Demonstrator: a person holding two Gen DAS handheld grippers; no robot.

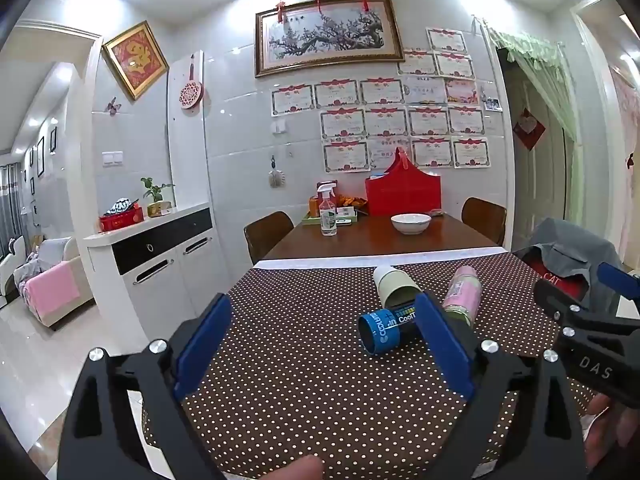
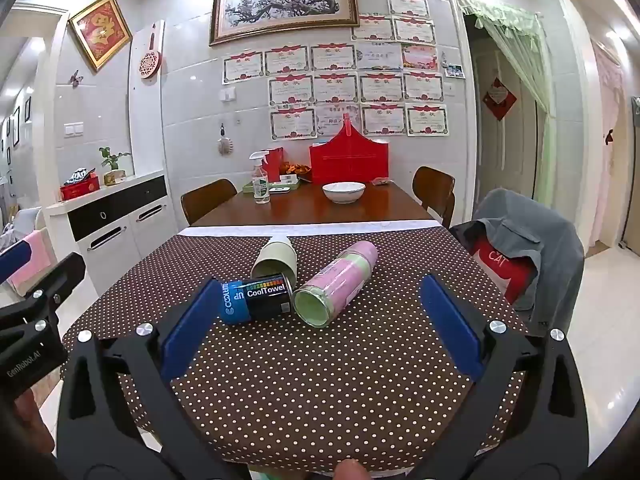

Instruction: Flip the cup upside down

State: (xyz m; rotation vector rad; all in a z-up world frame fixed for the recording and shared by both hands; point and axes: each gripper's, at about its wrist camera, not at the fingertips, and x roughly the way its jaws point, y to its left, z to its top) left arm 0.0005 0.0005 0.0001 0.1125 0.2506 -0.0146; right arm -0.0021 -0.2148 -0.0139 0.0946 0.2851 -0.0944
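brown white-dotted tablecloth (image 2: 320, 380) covers the near table | my left gripper (image 1: 324, 340) wide apart, holding nothing | my right gripper (image 2: 320, 320) wide apart, holding nothing | pink-and-green cylindrical bottle (image 2: 340, 284) on its side | blue-and-black CoolTowel can (image 2: 260, 298) lying beside it | pale green plastic cup (image 2: 276, 262) on its side just behind, mouth toward me
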